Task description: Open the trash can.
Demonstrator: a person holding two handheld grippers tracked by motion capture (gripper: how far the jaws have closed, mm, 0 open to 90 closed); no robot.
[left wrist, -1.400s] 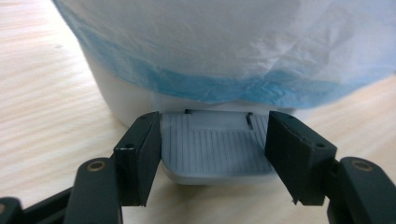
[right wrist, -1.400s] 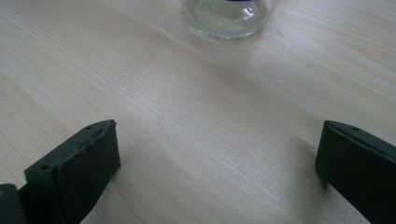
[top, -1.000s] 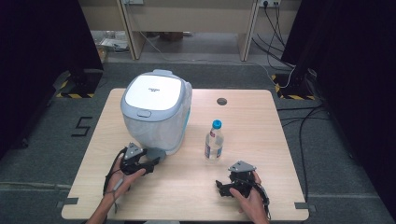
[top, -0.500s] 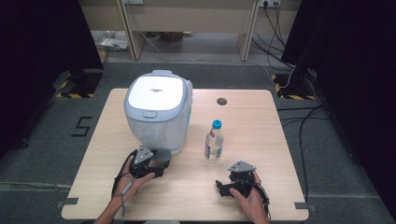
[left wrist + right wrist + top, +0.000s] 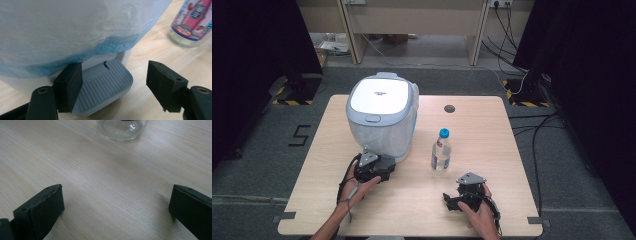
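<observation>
**Reaching for the pedal of the white bin**

Standing wide apart, the jaws of the left gripper grasp nothing; one black finger is just over the left part of the grey pedal, and the other finger is to the right of it, above the bare wood. Whether the first finger touches the pedal, I cannot tell. The pedal is a flat grey plate with fine ribs across it and rounded corners, and it comes out from the foot of the bin at the side facing the person. The bin is white with a pale grey lid, and a thin bag, whitish with a blue edge, hangs over its body down to just above the pedal. The bin stands on the left half of the table, and the left gripper is close against its front, held by the left hand.

The right gripper is also released, with its jaws wide and bare wood between them. In the high view this gripper rests near the front edge of the table, in the right hand.

Between the two grippers, a little further from the person, stands a clear bottle with a blue cap and a pink label, upright, just beside the bin but apart from it. It does not block the pedal. A small round hole is in the table top behind the bottle.
</observation>
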